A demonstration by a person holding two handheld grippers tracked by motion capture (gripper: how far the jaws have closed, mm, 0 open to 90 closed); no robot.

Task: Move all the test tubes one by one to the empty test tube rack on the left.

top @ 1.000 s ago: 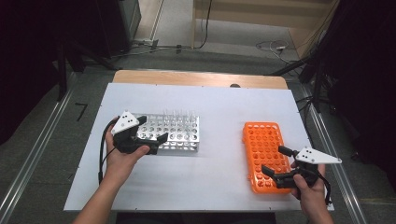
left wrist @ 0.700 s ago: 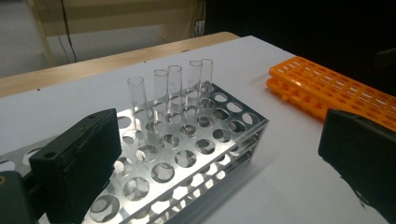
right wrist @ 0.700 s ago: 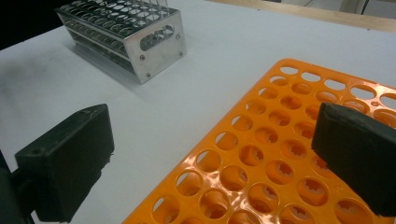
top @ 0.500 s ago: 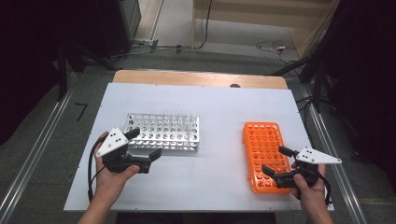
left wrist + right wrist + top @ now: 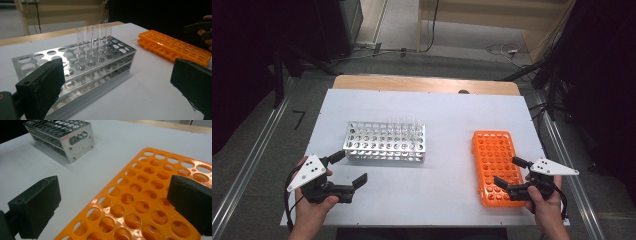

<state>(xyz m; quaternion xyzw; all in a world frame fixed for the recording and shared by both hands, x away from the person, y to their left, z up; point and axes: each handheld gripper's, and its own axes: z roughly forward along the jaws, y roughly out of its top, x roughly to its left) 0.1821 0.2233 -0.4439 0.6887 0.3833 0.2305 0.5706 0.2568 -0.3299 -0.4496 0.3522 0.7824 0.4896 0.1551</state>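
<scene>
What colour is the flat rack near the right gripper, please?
Orange rack, clearest in the right gripper view.

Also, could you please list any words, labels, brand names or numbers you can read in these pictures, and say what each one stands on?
There is no text to read.
Metal rack: bare metal with screws, no marking seen.
Orange rack: plain plastic, no numbers seen by the holes.
Glass tubes: clear, no label seen.
Left gripper and right gripper: white plates bear holes, no lettering.
</scene>
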